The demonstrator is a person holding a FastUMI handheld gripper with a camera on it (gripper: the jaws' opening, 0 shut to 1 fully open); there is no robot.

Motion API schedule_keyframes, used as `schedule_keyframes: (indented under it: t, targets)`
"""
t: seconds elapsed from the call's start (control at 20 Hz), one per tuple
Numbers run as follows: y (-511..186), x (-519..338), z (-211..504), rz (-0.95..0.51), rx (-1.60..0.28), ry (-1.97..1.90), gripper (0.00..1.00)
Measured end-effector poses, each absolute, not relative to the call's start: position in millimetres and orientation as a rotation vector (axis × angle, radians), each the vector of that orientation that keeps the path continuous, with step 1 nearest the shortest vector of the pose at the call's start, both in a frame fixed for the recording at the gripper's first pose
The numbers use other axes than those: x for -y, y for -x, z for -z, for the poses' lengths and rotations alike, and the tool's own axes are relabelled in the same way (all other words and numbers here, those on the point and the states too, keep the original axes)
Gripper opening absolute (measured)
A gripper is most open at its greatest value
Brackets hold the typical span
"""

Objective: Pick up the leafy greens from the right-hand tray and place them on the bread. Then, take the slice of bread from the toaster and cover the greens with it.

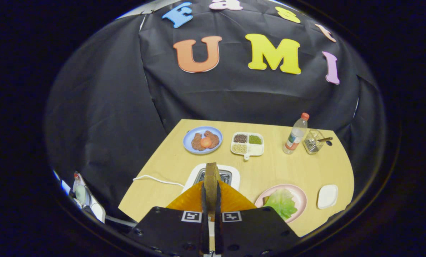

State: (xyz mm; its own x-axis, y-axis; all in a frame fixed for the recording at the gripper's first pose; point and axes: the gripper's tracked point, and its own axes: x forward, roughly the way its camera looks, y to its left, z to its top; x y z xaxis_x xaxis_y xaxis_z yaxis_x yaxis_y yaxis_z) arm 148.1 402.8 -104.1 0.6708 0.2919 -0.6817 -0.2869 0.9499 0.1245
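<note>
- Gripper (210,194) fingers are pressed narrow on a slice of bread (211,180), held upright on edge between them, above the white toaster (230,175).
- Leafy greens (281,202) lie on a pink plate (300,194), right of the fingers; whether bread lies under them cannot be told.
- Small white tray (327,196) sits just beside the plate.
- Beyond the toaster stand a blue plate of meat (202,140), a divided dish of grains (247,144), a water bottle (296,134) and a wire basket (313,141), all on the wooden table (163,171).
</note>
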Motion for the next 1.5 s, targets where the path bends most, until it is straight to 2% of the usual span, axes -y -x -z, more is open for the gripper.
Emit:
schedule_keyframes:
  t: [0.25,0.55,1.0,1.5]
  targets:
    - [-141.4,-372.5,69.1,-0.324,-0.709,-0.036,0.06]
    - [-152.2,-311.6,77.2,-0.228,-0.739,-0.088,0.06]
    - [-170.6,-228.1,162.3,-0.032,-0.788,-0.278,0.06]
    - [-156.1,-211.6,244.5,-0.063,-0.902,-0.358,0.06]
